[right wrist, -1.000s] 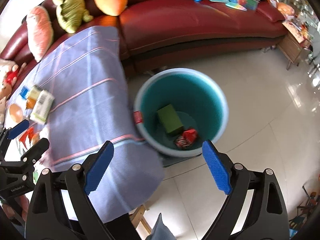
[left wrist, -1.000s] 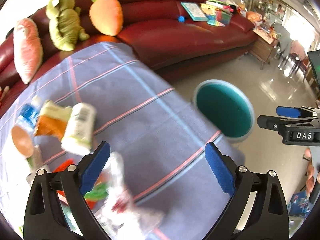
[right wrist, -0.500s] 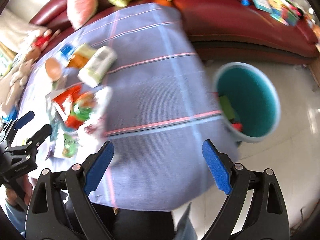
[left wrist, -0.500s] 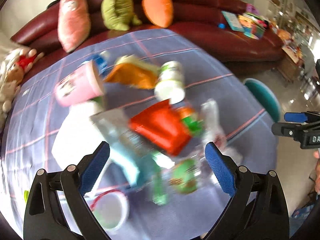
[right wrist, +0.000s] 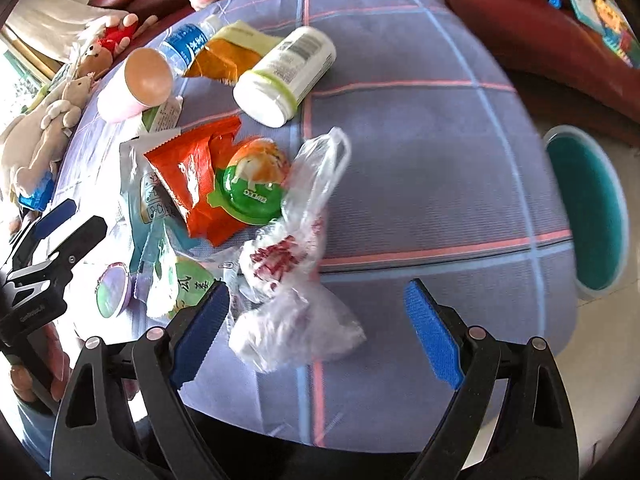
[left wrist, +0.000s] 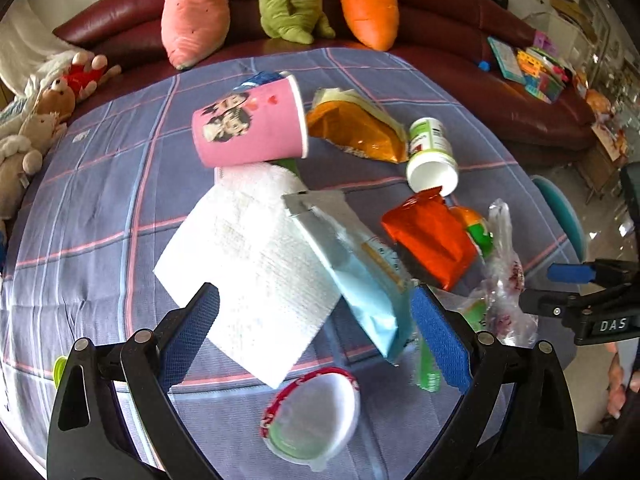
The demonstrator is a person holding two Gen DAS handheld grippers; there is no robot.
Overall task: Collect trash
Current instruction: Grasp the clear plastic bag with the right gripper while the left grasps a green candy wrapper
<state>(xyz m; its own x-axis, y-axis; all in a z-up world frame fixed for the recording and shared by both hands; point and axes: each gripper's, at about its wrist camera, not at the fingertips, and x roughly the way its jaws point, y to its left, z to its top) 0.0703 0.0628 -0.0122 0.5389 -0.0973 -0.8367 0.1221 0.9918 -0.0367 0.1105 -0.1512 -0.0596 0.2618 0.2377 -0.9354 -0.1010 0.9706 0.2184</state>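
Trash lies heaped on a table under a blue plaid cloth (left wrist: 100,216): a pink paper cup (left wrist: 248,122), a white paper towel (left wrist: 256,256), a light blue pouch (left wrist: 360,276), a red wrapper (left wrist: 432,240), an orange packet (left wrist: 356,128), a white bottle (left wrist: 432,156) and a round lid (left wrist: 316,416). My left gripper (left wrist: 316,336) hangs open above the towel and pouch, holding nothing. My right gripper (right wrist: 316,328) stands open over a crumpled clear plastic bag (right wrist: 296,280), beside a green-lidded cup (right wrist: 252,184). Neither gripper's pads touch anything.
A teal bin (right wrist: 588,208) stands on the floor off the table's right edge. Behind the table runs a red sofa (left wrist: 460,60) with plush toys (left wrist: 288,0) and books. More soft toys (right wrist: 48,120) lie at the left. A water bottle (right wrist: 188,44) rests near the cup.
Both grippers have swung left, away from the teal bin and over the table, so the trash heap now fills both views. Both stayed open and empty.
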